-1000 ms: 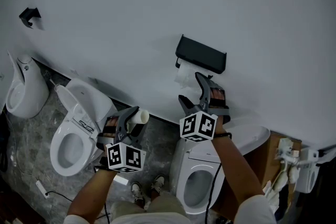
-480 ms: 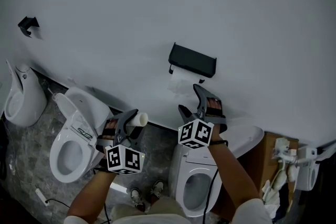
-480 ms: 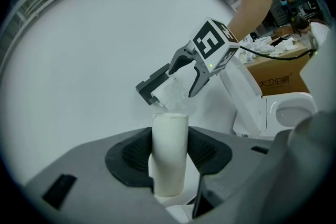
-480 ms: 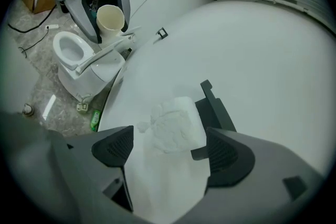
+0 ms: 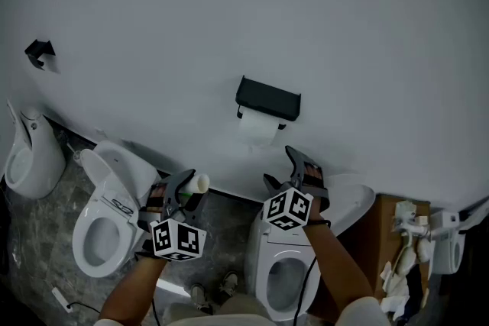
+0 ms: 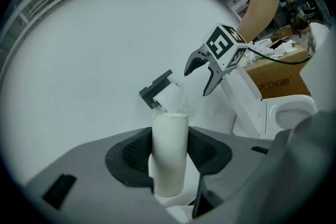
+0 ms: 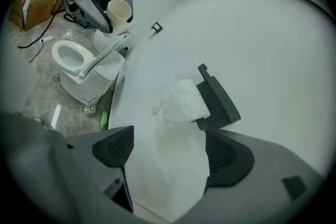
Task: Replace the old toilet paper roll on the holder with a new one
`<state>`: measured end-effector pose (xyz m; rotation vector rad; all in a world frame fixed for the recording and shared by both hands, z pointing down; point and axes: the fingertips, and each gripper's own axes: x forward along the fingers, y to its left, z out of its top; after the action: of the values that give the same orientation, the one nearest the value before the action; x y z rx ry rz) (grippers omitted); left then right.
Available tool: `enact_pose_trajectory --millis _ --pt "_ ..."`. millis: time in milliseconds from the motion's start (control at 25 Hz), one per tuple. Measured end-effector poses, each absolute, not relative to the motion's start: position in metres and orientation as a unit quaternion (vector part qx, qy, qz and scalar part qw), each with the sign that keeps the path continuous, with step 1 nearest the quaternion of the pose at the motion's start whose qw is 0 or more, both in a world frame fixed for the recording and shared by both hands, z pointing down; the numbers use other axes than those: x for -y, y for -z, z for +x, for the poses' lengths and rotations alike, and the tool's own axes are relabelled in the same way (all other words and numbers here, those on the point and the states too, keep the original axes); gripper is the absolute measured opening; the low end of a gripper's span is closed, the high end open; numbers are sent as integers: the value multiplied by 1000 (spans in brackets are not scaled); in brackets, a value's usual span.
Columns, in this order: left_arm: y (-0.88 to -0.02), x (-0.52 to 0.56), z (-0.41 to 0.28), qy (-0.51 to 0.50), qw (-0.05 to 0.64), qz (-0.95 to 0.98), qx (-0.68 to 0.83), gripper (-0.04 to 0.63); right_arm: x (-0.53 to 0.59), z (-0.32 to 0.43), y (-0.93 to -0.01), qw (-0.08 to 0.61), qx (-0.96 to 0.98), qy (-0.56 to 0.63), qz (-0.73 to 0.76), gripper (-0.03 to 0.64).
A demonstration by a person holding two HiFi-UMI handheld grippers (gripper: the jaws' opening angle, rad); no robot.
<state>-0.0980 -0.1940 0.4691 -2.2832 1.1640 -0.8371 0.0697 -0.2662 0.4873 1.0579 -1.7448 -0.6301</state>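
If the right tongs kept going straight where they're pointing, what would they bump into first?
Most likely the toilet paper roll under the black holder, straight ahead of the open right tongs, though depth is unclear.

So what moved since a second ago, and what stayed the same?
The right hand-held gripper drew back from the paper roll on the black holder, so the gap between them is wider now. Its jaws are apart and empty. Nothing was grabbed or let go. The left hand-held gripper still clamps the cardboard tube, and the roll stays on the holder.
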Motion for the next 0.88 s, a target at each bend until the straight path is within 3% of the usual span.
enact_pose_trajectory --millis 600,640,720,880 --pt "-461 179 -109 282 197 -837 -426 179 220 88 -486 440 742 179 474 420" --pt "-460 179 -109 281 199 -837 -426 178 219 90 -484 437 739 180 480 402" --pt "-455 180 -110 279 203 -836 -427 178 218 94 -477 429 731 189 496 171" --pt "-443 184 -110 271 208 -836 -429 178 220 100 -465 397 740 165 517 155"
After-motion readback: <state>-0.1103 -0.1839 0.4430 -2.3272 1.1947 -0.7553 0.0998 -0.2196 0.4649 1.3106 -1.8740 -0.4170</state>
